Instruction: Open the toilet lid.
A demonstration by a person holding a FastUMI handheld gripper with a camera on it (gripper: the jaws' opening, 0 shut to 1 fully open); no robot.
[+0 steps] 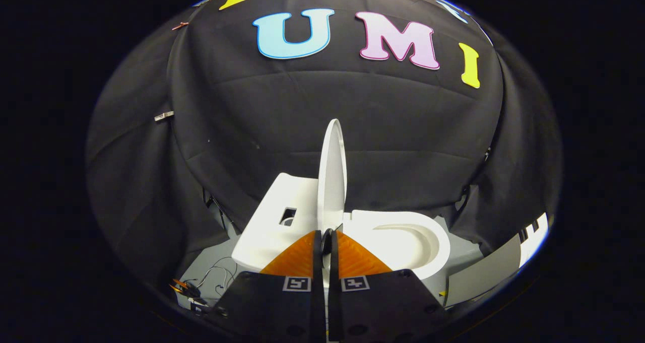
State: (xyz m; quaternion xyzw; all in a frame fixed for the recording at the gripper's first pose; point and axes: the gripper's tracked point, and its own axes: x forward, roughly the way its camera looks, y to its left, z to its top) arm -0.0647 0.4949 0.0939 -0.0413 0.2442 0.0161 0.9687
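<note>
**Lid's up, but it could flop back**

Gripper view: the toilet lid (332, 174) stands edge-on and about vertical, at 12 o'clock just ahead of the gripper (327, 242). Jaws look nearly pressed together on its lower edge, though I can't tell if both really bite. The open bowl (403, 237) sits at 2 o'clock. My guess: let go short of the tank (282, 207) side and it drops shut.

We see our gripper (326, 242) pointing forward and level, its two fingers (302, 257) drawn nearly together with only a thin slit between them, their tips pinching the lower edge of the upright toilet lid (331, 177).
</note>
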